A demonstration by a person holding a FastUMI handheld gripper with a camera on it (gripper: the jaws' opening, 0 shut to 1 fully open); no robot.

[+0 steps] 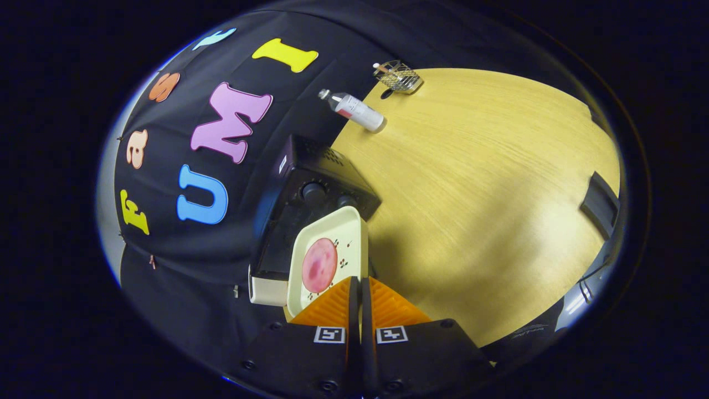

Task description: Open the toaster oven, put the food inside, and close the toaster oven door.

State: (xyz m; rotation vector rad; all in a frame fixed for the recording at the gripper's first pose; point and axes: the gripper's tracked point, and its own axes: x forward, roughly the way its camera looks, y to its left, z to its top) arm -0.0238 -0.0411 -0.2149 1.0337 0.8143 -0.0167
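**Plate of food pinched at the gripper tips, toaster oven just beyond**

Plate, cream and square with a pink round slice of food on it, sits tilted on edge, its near rim clamped between the orange fingers of the gripper, which are drawn almost together. Just beyond the plate stands the black toaster oven, knobs facing the camera, on the wooden table. Farther off, a white bottle stands near the table's far edge, with a wire basket beyond it.
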